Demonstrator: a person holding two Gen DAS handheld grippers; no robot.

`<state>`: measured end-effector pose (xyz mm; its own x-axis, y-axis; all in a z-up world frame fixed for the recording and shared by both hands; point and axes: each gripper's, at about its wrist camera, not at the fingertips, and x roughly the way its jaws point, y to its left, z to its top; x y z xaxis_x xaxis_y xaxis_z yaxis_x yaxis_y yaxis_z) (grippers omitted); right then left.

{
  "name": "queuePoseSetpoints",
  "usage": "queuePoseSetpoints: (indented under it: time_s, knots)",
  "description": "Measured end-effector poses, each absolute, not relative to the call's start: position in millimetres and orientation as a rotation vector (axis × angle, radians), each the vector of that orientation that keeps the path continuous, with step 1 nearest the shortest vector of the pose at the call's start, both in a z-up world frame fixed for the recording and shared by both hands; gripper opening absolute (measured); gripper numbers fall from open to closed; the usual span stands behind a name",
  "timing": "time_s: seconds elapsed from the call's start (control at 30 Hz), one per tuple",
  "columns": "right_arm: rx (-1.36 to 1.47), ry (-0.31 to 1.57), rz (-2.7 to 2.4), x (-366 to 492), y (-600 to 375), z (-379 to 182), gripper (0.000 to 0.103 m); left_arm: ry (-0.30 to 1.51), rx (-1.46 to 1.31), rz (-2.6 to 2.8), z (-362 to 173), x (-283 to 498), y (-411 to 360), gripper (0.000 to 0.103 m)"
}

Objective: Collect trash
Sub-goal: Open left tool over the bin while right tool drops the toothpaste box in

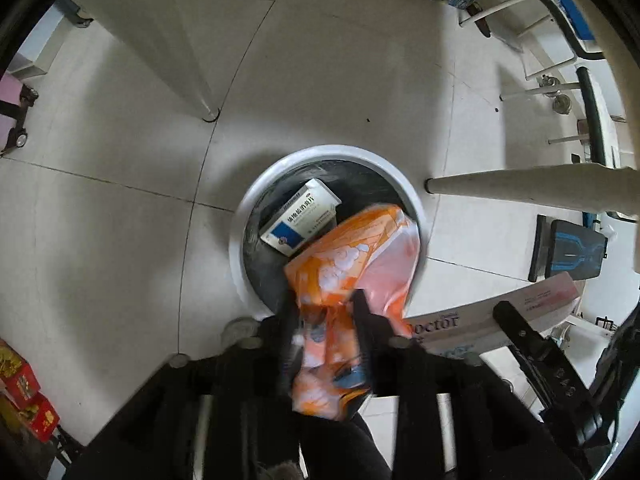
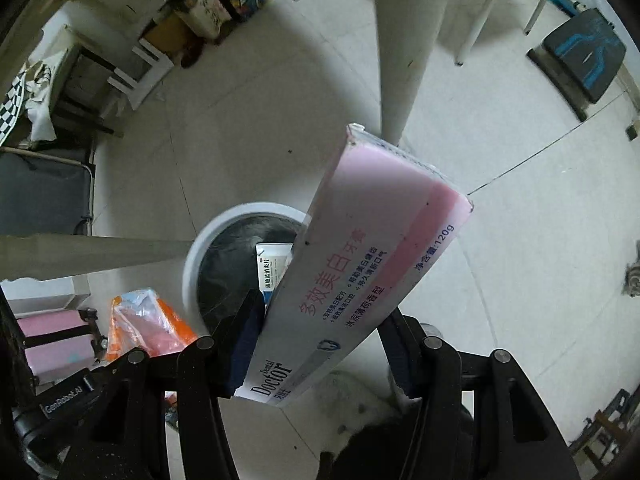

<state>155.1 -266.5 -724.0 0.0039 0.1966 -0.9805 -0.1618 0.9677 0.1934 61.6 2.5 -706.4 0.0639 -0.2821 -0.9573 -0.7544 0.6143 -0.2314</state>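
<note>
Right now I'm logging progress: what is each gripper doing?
Left gripper: orange bag between its fingers over the bin; grip cannot be told.
Right gripper: closed on the toothpaste box.

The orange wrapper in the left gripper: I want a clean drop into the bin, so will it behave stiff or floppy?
Probably floppy: the orange wrapper looks crumpled and bent between the left gripper fingers. Likely light thin film, so it may flutter or catch on the bin rim.
</note>
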Motion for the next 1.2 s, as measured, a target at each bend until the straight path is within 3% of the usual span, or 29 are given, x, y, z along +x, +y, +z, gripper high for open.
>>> queuePoseSetpoints:
  time_s: [0.07, 0.13, 0.17, 0.2, 0.53, 1.2]
  knots:
    - [0.015, 1.568, 0.294, 152.5, -264.0, -747.1, 0.058, 1.509, -0.89, 0.459, -712.6, 59.0, 5.8, 0.083]
    - [0.02, 1.61, 0.323, 151.6, -262.0, -766.4, 0.069, 1.506, -0.888, 0.471, -713.3, 54.9, 9.0, 0.091]
    - [0.023, 1.629, 0.344, 149.0, -262.7, -772.2, 0.087, 1.51, -0.887, 0.48, -713.3, 50.5, 11.6, 0.091]
    - [0.032, 1.64, 0.368, 145.7, -264.5, -774.8, 0.096, 1.515, -0.88, 0.492, -711.8, 42.8, 13.4, 0.092]
    - [-0.226, 1.613, 0.476, 127.4, -241.3, -712.5, 0.1, 1.489, -0.667, 0.62, -640.3, 21.3, 4.5, 0.092]
    - [-0.412, 1.508, 0.576, 102.3, -240.4, -487.8, 0.1, 1.446, -0.552, 0.565, -464.1, 7.0, -36.8, 0.092]
